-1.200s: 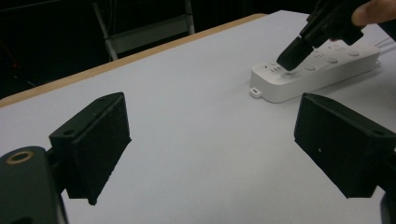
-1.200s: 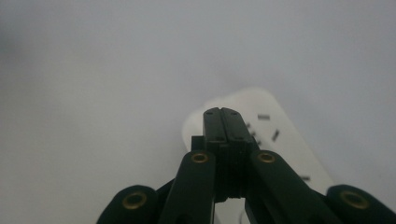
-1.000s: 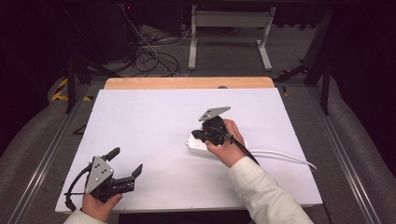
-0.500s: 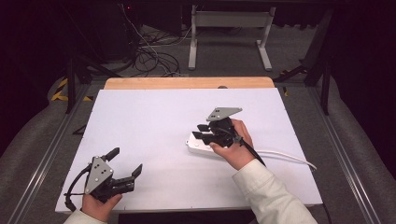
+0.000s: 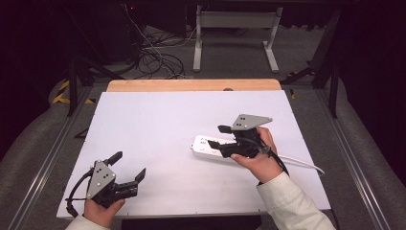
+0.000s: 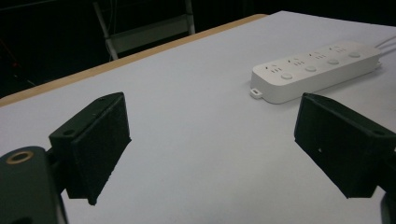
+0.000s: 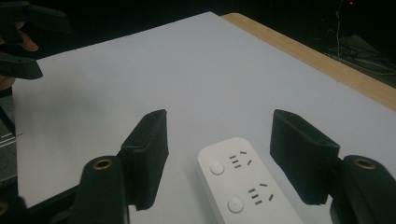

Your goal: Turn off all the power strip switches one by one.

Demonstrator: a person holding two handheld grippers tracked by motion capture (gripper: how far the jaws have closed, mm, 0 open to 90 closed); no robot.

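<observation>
The right gripper [image 5: 216, 136] has drifted rightward along the power strip [image 5: 210, 147] at centre-right of the high view, jaws spread wide above it, grasping nothing: probably lining up a grab. Lower left, the left gripper [image 5: 128, 165] hangs released, unmoved.

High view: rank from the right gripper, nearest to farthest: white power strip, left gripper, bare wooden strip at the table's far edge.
From the right gripper:
1. White power strip: directly under its open jaws, mid-table.
2. Bare wooden strip: along the table's far edge, beyond the white sheet.
3. Left gripper: open, at the near left corner.
Items 2 and 3 are close; the order is tentative.
</observation>
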